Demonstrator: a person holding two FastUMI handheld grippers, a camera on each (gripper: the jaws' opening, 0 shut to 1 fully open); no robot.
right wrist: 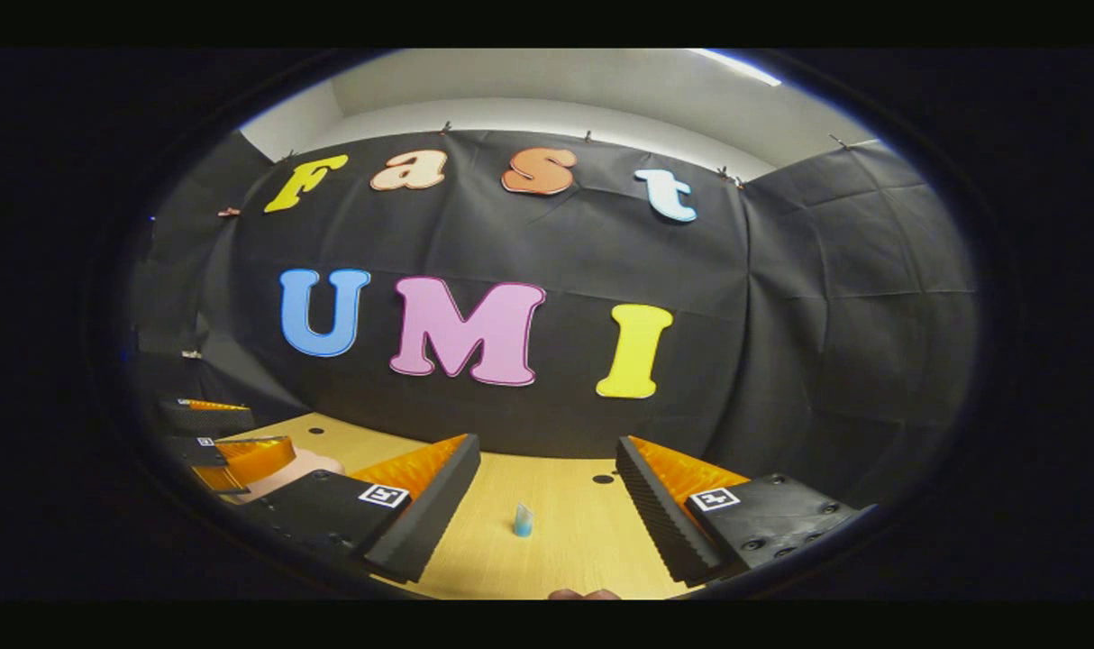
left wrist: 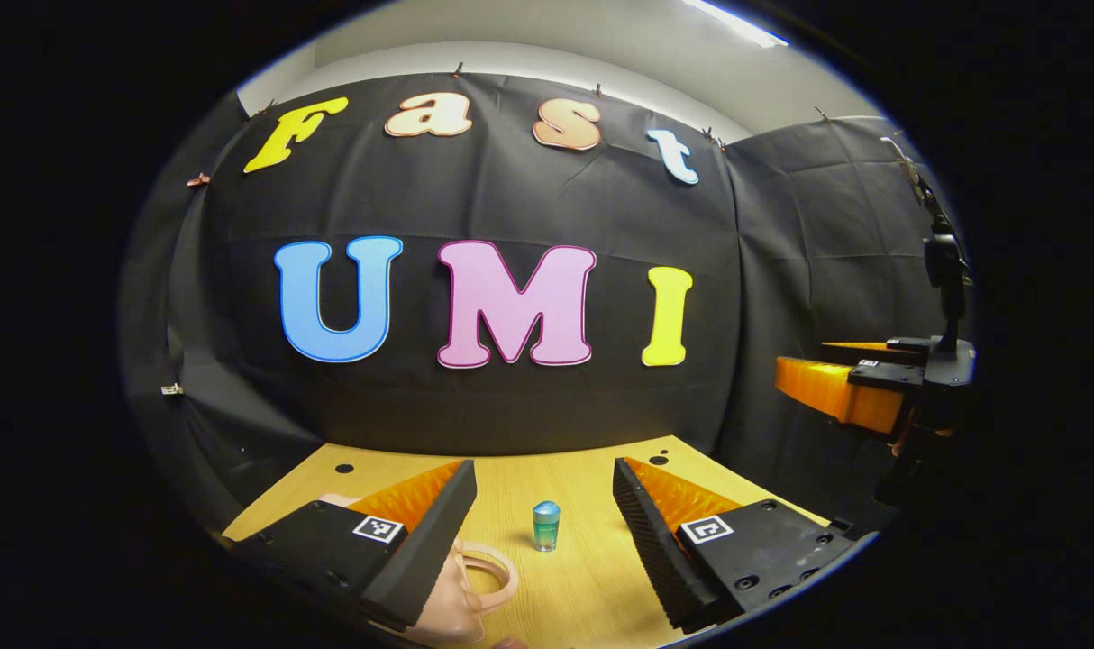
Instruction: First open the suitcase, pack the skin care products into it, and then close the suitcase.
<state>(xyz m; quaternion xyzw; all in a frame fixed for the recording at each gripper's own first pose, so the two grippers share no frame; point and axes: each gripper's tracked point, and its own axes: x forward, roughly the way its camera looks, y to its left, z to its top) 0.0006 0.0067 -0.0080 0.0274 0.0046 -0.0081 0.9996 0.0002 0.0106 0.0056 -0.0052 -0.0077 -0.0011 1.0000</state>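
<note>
Two grippers wide open, nothing held, suitcase not opened yet

Pink suitcase [left wrist: 452,590] lies low, under and just beside the left gripper's [left wrist: 544,509] near finger, handle loop poking toward the gap; its latch is hidden, so I cannot tell how it is fastened. Small teal skincare bottle [left wrist: 546,525] stands upright on the wooden table [left wrist: 583,577], ahead of the jaws and centred between them. Right gripper [right wrist: 548,491] also has its jaws spread wide and empty, with the same bottle ahead in the gap and the suitcase off past its left finger.

Likely risks: reaching for the suitcase could sweep a finger into the bottle and tip it, since it looks light and narrow-based. Both grippers converging on the case could collide.
</note>
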